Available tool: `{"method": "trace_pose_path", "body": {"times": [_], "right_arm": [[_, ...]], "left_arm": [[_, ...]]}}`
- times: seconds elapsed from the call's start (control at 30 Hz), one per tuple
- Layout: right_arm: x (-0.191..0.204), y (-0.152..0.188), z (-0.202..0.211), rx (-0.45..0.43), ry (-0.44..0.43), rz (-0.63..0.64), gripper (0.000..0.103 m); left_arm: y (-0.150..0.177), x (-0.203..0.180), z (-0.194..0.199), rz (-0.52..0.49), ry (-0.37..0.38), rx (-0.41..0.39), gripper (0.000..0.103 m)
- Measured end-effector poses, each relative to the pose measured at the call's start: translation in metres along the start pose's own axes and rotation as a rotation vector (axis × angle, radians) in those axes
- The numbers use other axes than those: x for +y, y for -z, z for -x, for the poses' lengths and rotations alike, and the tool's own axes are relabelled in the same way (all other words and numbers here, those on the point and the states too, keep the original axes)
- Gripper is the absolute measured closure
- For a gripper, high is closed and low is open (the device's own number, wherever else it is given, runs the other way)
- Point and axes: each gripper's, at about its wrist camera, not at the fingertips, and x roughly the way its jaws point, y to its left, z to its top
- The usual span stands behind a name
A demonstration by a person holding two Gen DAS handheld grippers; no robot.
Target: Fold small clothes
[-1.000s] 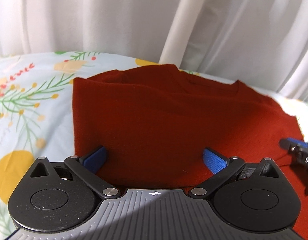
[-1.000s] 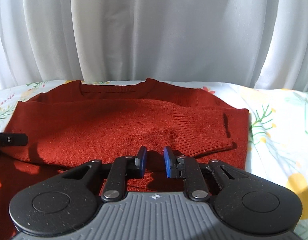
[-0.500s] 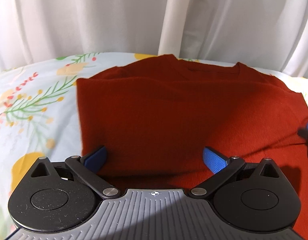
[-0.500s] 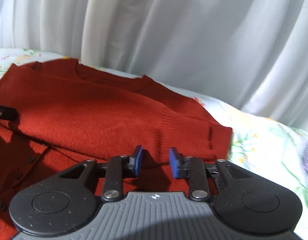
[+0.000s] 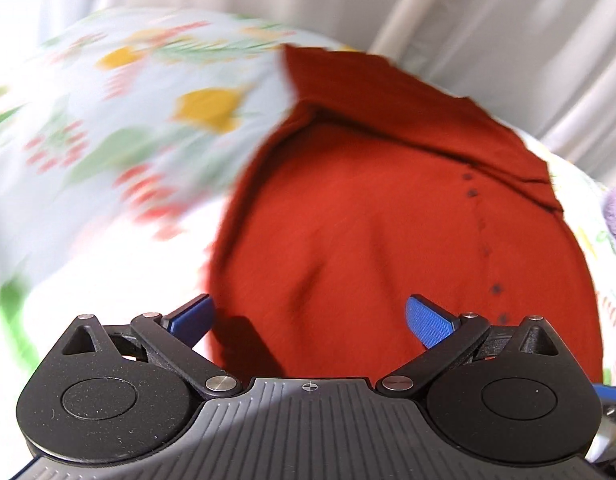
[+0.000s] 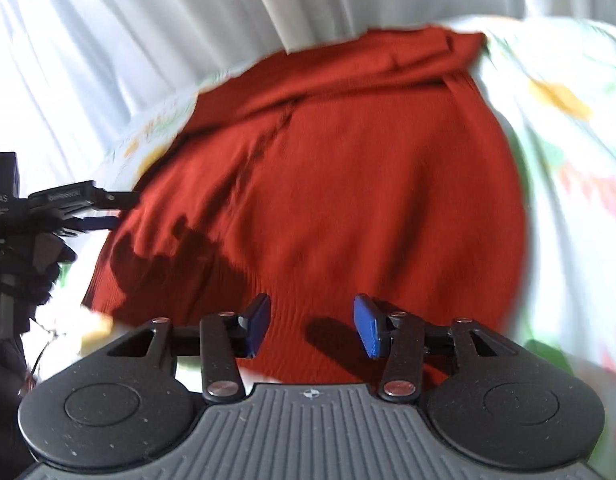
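Swinging round to the near hem, both views blurred; a second earlier both pointed at the neckline and folded-in sleeves. Right gripper [image 6: 312, 330] was opening from a near-closed pinch, nothing between its blue-padded fingers [image 6: 370, 330]. Left gripper [image 5: 308, 320] was spread wide, empty. Likely sleeve folds done, bottom-up fold next. Rust-red knit button-front cardigan [image 5: 388, 240] lay flat on the floral-print bedsheet [image 5: 107, 140]; its hem sat just ahead of and below both finger pairs, apparently not touching.

Both grippers have swung back to the near hem of the red cardigan [image 6: 348, 184], the right gripper [image 6: 311, 330] with jaws opening, nothing between them.
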Motion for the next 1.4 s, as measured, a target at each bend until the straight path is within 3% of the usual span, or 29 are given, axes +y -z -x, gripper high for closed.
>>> {"method": "trace_pose_path", "body": {"times": [0.1,0.17,0.27,0.3,0.4,0.47,0.53,0.6,0.67,0.7,0.73,0.9,1.1,1.23,1.4], "right_arm": [[-0.016,0.006,0.023,-0.039,0.094,-0.041,0.053],[-0.03,0.006,0.029,-0.054,0.11,-0.111,0.053],[-0.049,0.005,0.027,-0.031,0.053,-0.228,0.054],[-0.054,0.005,0.025,-0.017,0.054,-0.254,0.055],[-0.058,0.007,0.027,-0.007,0.021,-0.274,0.062],[-0.062,0.009,0.025,0.01,-0.018,-0.31,0.067],[-0.066,0.008,0.022,0.026,-0.05,-0.345,0.081],[-0.069,0.008,0.017,0.045,-0.076,-0.382,0.089],[-0.069,0.009,0.016,0.054,-0.086,-0.397,0.093],[-0.071,0.008,0.014,0.057,-0.09,-0.405,0.095],[-0.073,0.008,0.014,0.06,-0.094,-0.416,0.098],[-0.081,0.008,0.015,0.055,-0.143,-0.471,0.098],[-0.102,-0.001,0.031,-0.025,-0.241,-0.596,0.099],[-0.104,-0.033,0.036,-0.1,-0.254,-0.581,0.099],[-0.096,-0.092,0.031,-0.199,-0.219,-0.496,0.099]], "left_arm": [[0.013,0.014,0.012,0.031,0.001,0.006,0.0],[0.016,0.02,0.011,0.052,0.001,0.023,0.0],[0.02,0.028,0.011,0.105,0.033,0.058,0.005],[0.023,0.031,0.012,0.129,0.055,0.07,0.013],[0.027,0.033,0.012,0.172,0.101,0.088,0.019],[0.028,0.034,0.014,0.166,0.099,0.092,0.028],[0.028,0.035,0.015,0.171,0.111,0.108,0.049],[0.028,0.037,0.014,0.173,0.114,0.126,0.058],[0.03,0.04,0.015,0.171,0.106,0.132,0.071],[0.03,0.042,0.013,0.176,0.103,0.137,0.085],[0.03,0.044,0.011,0.184,0.101,0.142,0.093],[0.025,0.049,0.019,0.207,0.144,0.121,0.095],[-0.016,0.05,0.048,0.279,0.285,-0.024,0.095],[-0.06,0.043,0.048,0.265,0.32,-0.091,0.095],[-0.111,0.029,0.017,0.225,0.297,-0.144,0.095]]}}
